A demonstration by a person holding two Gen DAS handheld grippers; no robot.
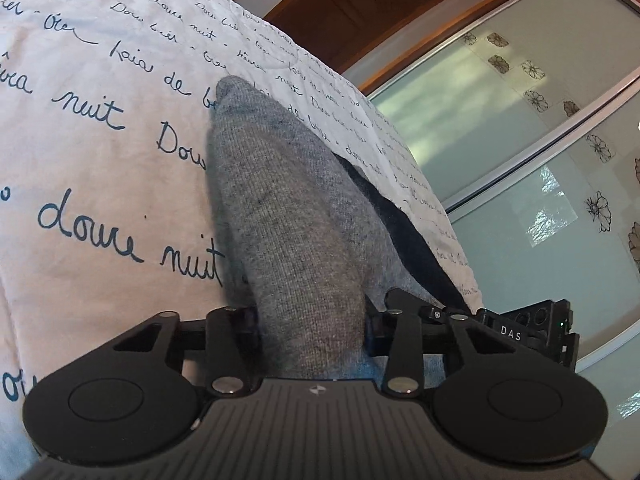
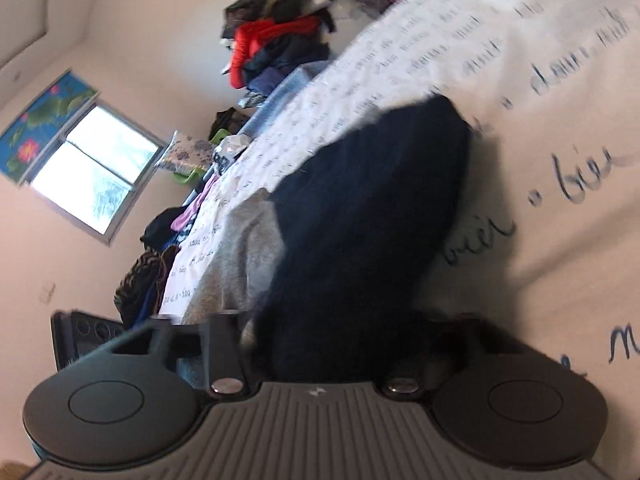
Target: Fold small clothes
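Both grippers look clamped on the small garment lying on the bedspread [image 1: 100,128], left gripper [image 1: 308,320] on its grey part [image 1: 280,208], right gripper [image 2: 320,336] on its dark part [image 2: 360,220]; fold's starting, next prob. lift & carry edge over evenly.

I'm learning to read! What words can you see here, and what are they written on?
"DAS": on the black block beside the left tool.
"douce nuit", "nuit", "de": blue handwriting on the white bedspread.
Farther handwriting there: too small.
Bedspread writing in the right wrist view: too blurred.
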